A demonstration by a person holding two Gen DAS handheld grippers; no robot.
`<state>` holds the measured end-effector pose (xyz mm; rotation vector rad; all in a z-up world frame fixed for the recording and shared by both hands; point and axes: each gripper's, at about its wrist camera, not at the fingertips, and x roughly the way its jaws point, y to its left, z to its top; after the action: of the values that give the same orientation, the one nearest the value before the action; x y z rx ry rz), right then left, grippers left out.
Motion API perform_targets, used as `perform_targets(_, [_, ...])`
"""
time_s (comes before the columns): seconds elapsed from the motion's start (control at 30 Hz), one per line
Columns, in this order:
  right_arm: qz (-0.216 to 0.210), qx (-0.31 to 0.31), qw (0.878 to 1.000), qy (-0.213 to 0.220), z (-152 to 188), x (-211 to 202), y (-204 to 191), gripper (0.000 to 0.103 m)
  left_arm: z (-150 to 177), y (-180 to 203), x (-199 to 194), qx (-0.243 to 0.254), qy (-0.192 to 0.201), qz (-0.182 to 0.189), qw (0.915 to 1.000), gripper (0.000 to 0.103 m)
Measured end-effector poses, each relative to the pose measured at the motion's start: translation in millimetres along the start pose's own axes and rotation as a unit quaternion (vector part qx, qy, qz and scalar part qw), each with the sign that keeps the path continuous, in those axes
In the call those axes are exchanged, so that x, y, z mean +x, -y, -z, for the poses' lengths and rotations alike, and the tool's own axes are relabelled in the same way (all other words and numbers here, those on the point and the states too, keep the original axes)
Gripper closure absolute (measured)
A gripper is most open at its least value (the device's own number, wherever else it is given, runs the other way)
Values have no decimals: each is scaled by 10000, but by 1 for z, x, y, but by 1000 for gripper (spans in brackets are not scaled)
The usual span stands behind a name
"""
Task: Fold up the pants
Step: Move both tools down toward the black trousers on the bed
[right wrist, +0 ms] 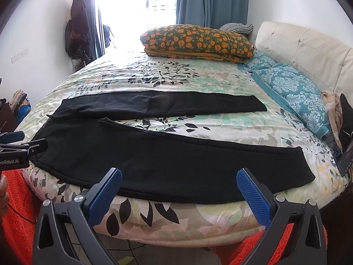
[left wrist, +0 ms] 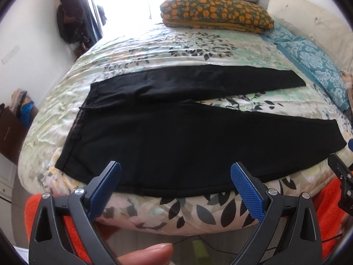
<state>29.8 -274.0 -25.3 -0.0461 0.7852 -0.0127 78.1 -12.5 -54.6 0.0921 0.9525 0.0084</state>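
Note:
Black pants [left wrist: 154, 137] lie flat on the floral bedspread [left wrist: 154, 50], waistband to the left, the two legs spread apart in a V toward the right. They also show in the right wrist view [right wrist: 143, 154]. My left gripper [left wrist: 175, 170] is open and empty, just short of the near leg's edge close to the waist. My right gripper [right wrist: 178, 176] is open and empty, just short of the near leg's lower half. The right gripper shows at the right edge of the left wrist view [left wrist: 340, 176]; the left gripper shows at the left edge of the right wrist view [right wrist: 19, 148].
A folded orange-flowered quilt [right wrist: 196, 42] lies at the far side of the bed. Teal patterned pillows [right wrist: 293, 90] and a cream headboard [right wrist: 308, 50] are on the right. An orange towel [right wrist: 19, 209] hangs below the near bed edge. Clothes hang on the left wall [right wrist: 77, 26].

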Motion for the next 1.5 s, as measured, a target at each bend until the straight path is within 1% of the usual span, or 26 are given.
perform_targets(0.2, [-131,-2,9997,-195,-4,19,-2,0,-2,2,20,95,-228,-127,9996,2])
perform_targets(0.3, [-463,232,9976,-451,-6,40,10,0,-9,0,34,106,-298,-173,9994,2])
perform_targets(0.37, [-658,402,9953,-588,-14,60,29,0,-19,-3,43,71,-291,-192,9994,2])
perform_targets(0.47, [-522,611,9939,-750,-39,98,67,0,-45,-11,59,-9,-175,-240,9996,2])
perform_targets(0.57, [-426,968,9892,-1012,-71,139,105,0,-83,-21,80,-108,31,-278,9995,2])
perform_targets(0.63, [-439,1065,9865,-1162,-93,166,117,0,-111,-29,103,-184,93,-246,9995,2])
perform_targets(0.67, [-516,1025,9855,-1249,-104,181,117,0,-124,-34,119,-243,96,-276,9993,2])
perform_targets(0.73, [-774,802,9839,-1398,-125,210,103,0,-147,-44,159,-332,38,-514,9981,2])
perform_targets(0.8, [-1053,545,9822,-1455,-144,238,75,0,-161,-55,210,-261,-208,-1056,9938,2])
perform_targets(0.83, [-1153,451,9813,-1476,-153,253,60,0,-163,-63,237,-168,-450,-1399,9890,2])
perform_targets(0.87, [-1223,350,9807,-1484,-161,268,43,0,-164,-71,265,-95,-742,-1717,9823,2])
perform_targets(0.9, [-1288,239,9801,-1492,-169,284,26,0,-162,-80,289,-39,-1006,-1949,9756,1])
perform_targets(0.93, [-1351,127,9789,-1525,-175,302,7,0,-161,-91,302,-116,-1010,-1930,9759,1])
perform_targets(0.97, [-1419,38,9763,-1635,-180,323,-11,0,-163,-101,306,-339,-810,-1783,9801,1])
perform_targets(1.03, [-1491,-69,9687,-1981,-182,367,-46,0,-167,-114,312,-582,-794,-1744,9797,0])
perform_targets(1.07, [-1451,-189,9633,-2250,-178,390,-64,0,-171,-117,314,-624,-808,-1738,9795,1])
perform_targets(1.1, [-1220,-383,9584,-2554,-173,414,-80,0,-173,-118,315,-641,-836,-1742,9791,1])
perform_targets(1.13, [-881,-639,9603,-2570,-174,429,-93,0,-175,-117,314,-633,-919,-1721,9787,1])
perform_targets(1.17, [-779,-675,9679,-2292,-183,433,-99,0,-178,-117,313,-633,-1022,-1697,9781,1])
perform_targets(1.2, [-762,-567,9714,-2175,-193,439,-100,0,-182,-117,308,-643,-1078,-1725,9770,2])
perform_targets(1.23, [-783,-379,9709,-2232,-200,448,-97,0,-186,-116,300,-651,-1012,-1703,9780,2])
perform_targets(1.3, [-814,11,9708,-2257,-211,459,-87,0,-195,-109,286,-641,-725,-1455,9846,2])
perform_targets(1.33, [-813,73,9718,-2213,-216,458,-82,0,-201,-106,284,-588,-658,-1366,9867,2])
perform_targets(1.4, [-855,104,9770,-1952,-220,443,-68,0,-208,-94,289,-385,-587,-1246,9897,2])
perform_targets(1.43, [-834,110,9799,-1810,-219,433,-56,0,-210,-88,297,-252,-567,-1263,9901,2])
perform_targets(1.5, [-555,144,9841,-1681,-214,422,-24,0,-208,-79,316,-2,-711,-1415,9874,2])
